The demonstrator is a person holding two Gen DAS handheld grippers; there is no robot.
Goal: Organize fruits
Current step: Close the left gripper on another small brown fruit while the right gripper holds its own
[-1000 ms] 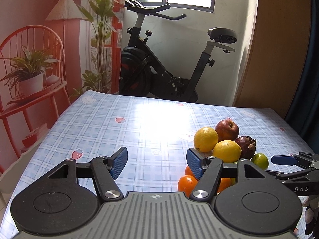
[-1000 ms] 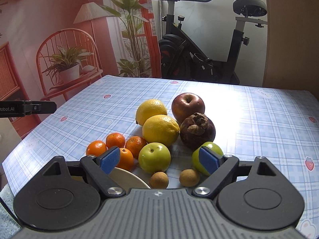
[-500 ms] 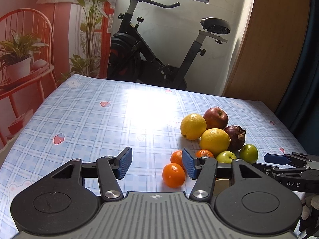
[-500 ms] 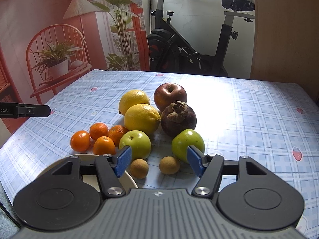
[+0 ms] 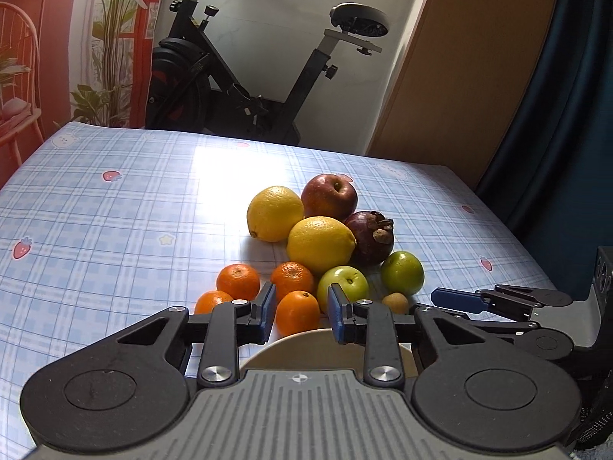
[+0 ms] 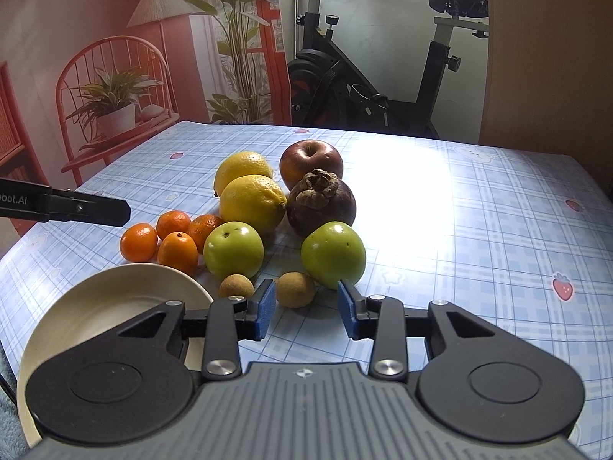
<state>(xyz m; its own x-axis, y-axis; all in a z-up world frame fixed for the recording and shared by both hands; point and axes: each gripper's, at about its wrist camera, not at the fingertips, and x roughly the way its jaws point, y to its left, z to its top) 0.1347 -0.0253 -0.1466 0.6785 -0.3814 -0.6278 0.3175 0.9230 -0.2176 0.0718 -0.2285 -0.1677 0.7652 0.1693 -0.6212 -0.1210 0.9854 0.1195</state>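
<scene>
Surrounding the table [image 6: 479,230]: an exercise bike [image 6: 367,76] past its far edge, a red chair [image 6: 111,88] with a potted plant off its left edge.
Fruit pile: near the table's middle, toward the near edge, on the checked cloth.
Counts: two lemons [image 6: 253,203], one red apple [image 6: 310,163], one mangosteen [image 6: 321,202], two green apples [image 6: 332,253], four mandarins [image 6: 178,253], two small brown fruits [image 6: 295,289].
Front lemon: long axis roughly left–right, nipple end toward the mangosteen (they touch).
Plate [image 6: 115,306]: white, at the near left corner, just beside the mandarins; partly hidden by both grippers.
Left gripper [image 5: 300,316]: jaws apart, over the plate's far rim, framing the nearest mandarin [image 5: 297,312] without touching it.
Right gripper [image 6: 306,308]: jaws apart, holding nothing, low over the cloth just short of one brown fruit.
</scene>
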